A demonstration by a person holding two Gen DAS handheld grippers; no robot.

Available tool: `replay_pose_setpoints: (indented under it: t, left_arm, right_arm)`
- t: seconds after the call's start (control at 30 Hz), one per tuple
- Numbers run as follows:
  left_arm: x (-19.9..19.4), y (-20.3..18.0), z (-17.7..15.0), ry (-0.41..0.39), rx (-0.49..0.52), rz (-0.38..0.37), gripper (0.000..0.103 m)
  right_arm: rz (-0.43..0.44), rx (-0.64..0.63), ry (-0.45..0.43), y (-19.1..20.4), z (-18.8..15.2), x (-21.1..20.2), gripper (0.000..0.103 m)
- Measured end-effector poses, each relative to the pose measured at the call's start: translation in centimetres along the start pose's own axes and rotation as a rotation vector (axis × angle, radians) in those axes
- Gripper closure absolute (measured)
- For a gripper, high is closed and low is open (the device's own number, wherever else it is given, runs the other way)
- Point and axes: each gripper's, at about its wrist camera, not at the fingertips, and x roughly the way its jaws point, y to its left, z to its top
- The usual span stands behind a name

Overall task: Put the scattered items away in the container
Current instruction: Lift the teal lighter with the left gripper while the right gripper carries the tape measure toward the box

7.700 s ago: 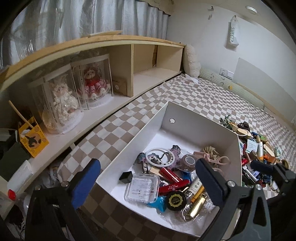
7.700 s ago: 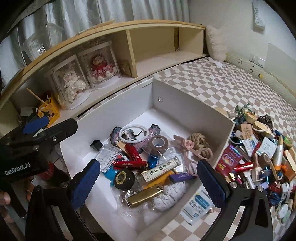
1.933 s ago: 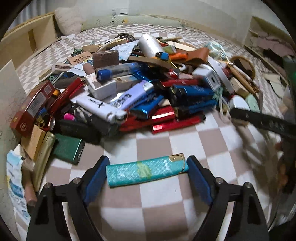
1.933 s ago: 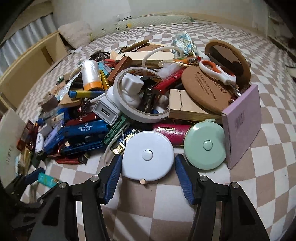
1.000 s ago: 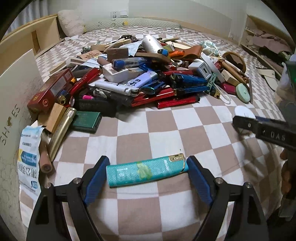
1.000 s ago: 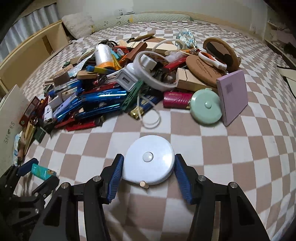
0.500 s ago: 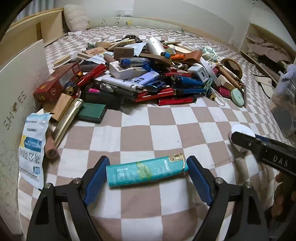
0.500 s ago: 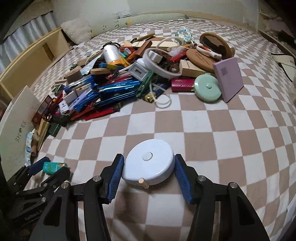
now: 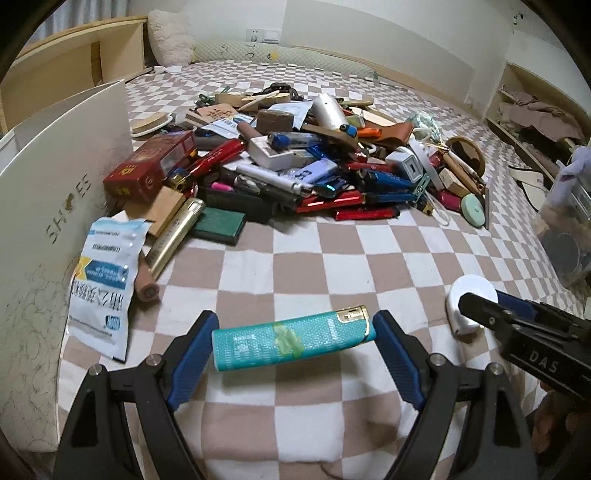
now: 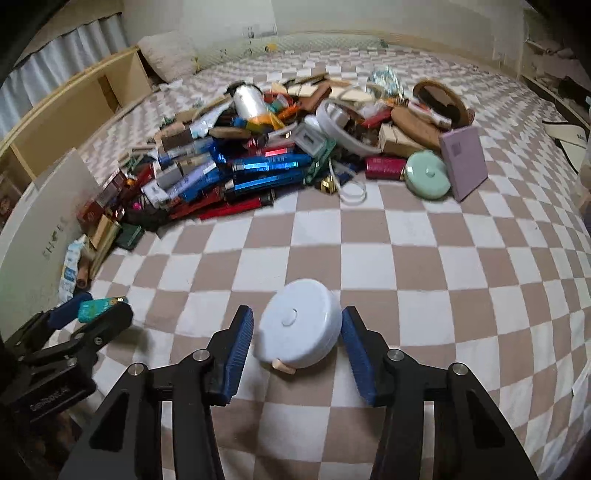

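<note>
Teal lighter [image 9: 293,339] with gold cap; round, pale-blue tape measure [image 10: 299,329].

Surface: a checked cloth [image 9: 295,254] of beige-brown and white squares covers the whole broad surface, running back to the far wall.
Far wall: pale and plain, with a white switch plate [image 9: 263,35] low on it.
Bolster: a long pale cushion [image 9: 280,59] lies along the foot of the far wall.
Pillow: a fluffy cream pillow [image 9: 170,37] sits in the far left corner.
Left side: a light wooden shelf unit [image 10: 74,107] with open compartments.
Window: grey-white curtains [image 10: 55,62] hang above the shelf unit.
Right side: a low open shelf [image 9: 535,110] holds folded fabric.
Light: soft and even.
</note>
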Motion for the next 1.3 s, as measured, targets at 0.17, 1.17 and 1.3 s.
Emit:
replay_pose_setpoints:
  t: [0.17,1.17,1.3]
  left_arm:
    - [0.1,0.4,-0.4,0.009,-0.007,0.001,0.018]
    - [-1.0,0.3,0.6,-0.038,0.002,-0.014,0.018]
    - [-2.4,0.1,1.7,-0.073,0.006,-0.014,0.018]
  right_arm:
    - [0.001,0.001,0.025,0.0,-0.1,1.0,0.051]
    - [0.048,-0.032,-0.025,1.5,-0.5,-1.2,0.048]
    - [0.061,-0.039,-0.054,1.9,0.2,-2.4,0.048]
